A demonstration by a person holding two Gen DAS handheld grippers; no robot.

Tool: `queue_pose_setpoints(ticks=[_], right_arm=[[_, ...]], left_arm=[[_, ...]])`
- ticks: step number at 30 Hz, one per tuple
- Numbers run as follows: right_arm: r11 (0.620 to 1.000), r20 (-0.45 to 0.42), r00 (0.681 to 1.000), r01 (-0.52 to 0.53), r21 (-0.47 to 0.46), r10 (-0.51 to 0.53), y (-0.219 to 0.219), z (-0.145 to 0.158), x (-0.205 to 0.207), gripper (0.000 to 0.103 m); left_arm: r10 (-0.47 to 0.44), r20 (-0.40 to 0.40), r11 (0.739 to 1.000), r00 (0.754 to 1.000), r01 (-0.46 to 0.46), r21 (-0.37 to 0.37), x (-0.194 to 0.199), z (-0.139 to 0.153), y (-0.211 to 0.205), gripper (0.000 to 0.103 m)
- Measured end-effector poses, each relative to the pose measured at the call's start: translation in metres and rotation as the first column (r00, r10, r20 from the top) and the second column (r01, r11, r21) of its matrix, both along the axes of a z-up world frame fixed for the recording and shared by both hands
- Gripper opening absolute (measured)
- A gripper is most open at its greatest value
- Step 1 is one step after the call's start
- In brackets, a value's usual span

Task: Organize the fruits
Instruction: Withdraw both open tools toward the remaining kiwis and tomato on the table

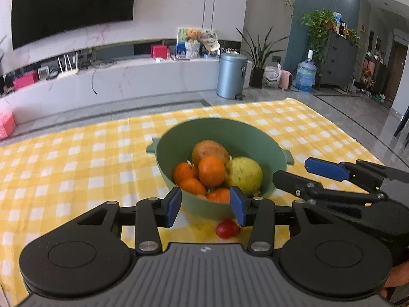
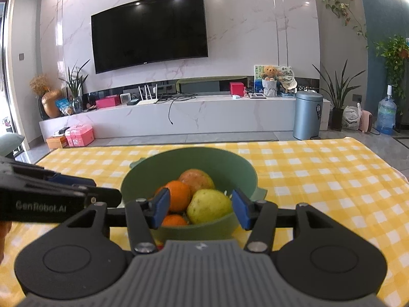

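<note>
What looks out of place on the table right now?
One small red fruit lies on the yellow checked cloth just outside the green bowl, at its near side, while the oranges and pear sit inside. Nothing looks spilled or damaged.

From the right wrist, the bowl's [image 2: 189, 168] near wall hides the lower fruit, and the low orange [image 2: 174, 220] shows only its top. The red fruit [image 2: 160, 246] is a sliver behind the gripper body there; the left wrist shows it [image 1: 226, 228] whole, kind unclear. The left gripper's [image 2: 107, 192] fingers run off the left edge. Fifth orange [image 1: 219, 195] half-covered by the rim. Shelf clutter [image 1: 179, 51] too small to read.
</note>
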State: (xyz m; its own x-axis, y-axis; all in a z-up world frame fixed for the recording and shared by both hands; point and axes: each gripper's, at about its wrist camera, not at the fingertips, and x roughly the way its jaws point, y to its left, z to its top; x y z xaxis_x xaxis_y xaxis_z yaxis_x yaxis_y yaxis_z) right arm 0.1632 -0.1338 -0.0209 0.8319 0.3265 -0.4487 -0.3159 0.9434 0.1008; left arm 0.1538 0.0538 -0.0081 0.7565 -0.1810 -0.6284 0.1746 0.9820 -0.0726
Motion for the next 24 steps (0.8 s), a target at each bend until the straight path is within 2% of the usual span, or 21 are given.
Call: queue_pose_setpoints(ticks=[5, 9, 14, 17, 20, 24], right_arm=[[1.000, -0.050, 0.999, -0.015, -0.021, 0.014, -0.002, -0.005, -0.013, 0.051], [0.998, -0.125, 0.992, -0.029, -0.047, 0.023, -0.003, -0.013, -0.015, 0.052], [0.997, -0.278, 0.960, -0.048, -0.065, 0.028, -0.002, -0.032, -0.012, 0.053], [0.996, -0.349, 0.937, -0.049, -0.081, 0.018, -0.003, -0.042, -0.010, 0.053], [0.995, -0.390, 0.921, -0.050, -0.084, 0.013, -0.004, -0.049, -0.009, 0.053], [0.995, -0.399, 0.917, -0.047, -0.084, 0.010, -0.003, -0.052, -0.007, 0.053]], left_arm=[[-0.022, -0.065, 1.000, 0.998, 0.023, 0.002, -0.006, -0.006, -0.002, 0.052], [-0.034, -0.146, 0.999, 0.989, 0.035, 0.007, -0.007, -0.018, -0.002, 0.052], [-0.050, -0.242, 0.998, 0.969, 0.056, 0.020, -0.006, -0.034, -0.005, 0.052], [-0.071, -0.282, 0.997, 0.957, 0.074, -0.001, -0.005, -0.043, -0.004, 0.052], [-0.084, -0.298, 0.996, 0.951, 0.080, -0.027, -0.005, -0.049, 0.000, 0.052], [-0.096, -0.281, 0.995, 0.955, 0.085, -0.052, -0.004, -0.054, 0.002, 0.052]])
